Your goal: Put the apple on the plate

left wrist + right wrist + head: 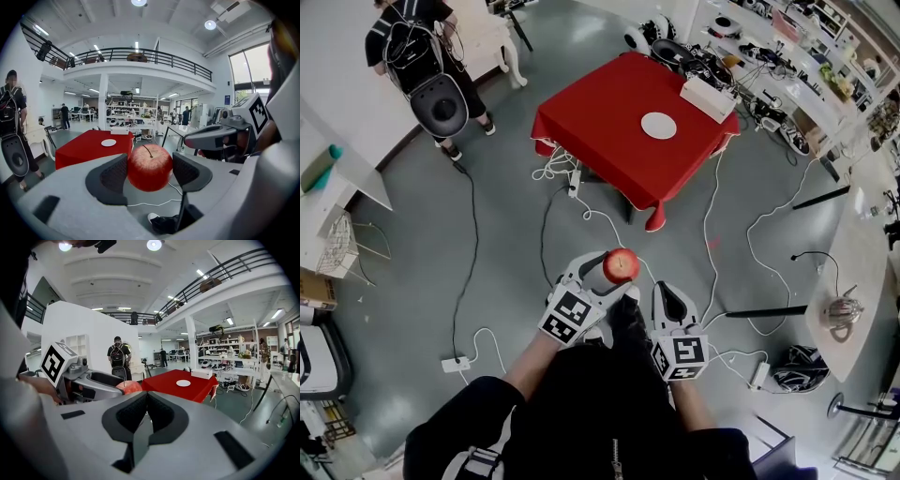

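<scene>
You had one round red apple (pixel 621 265), pinched between your left gripper's (pixel 150 173) jaws. Your right gripper's (pixel 146 409) jaws were pressed together, empty. One round white plate (pixel 658 125) lay well ahead of both.

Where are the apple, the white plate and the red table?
apple (pixel 150 167), left gripper view, middle of its red skin.
plate (pixel 658 125), head view, its flat centre.
red table (pixel 600 112), head view, bare cloth left of the plate.

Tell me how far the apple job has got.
Done: the apple is gripped in the left claw. In hand: it hangs over the floor, short of the red table. Left: carry it there and set it on the white plate, which is bare. The right claw is shut and empty.
</scene>
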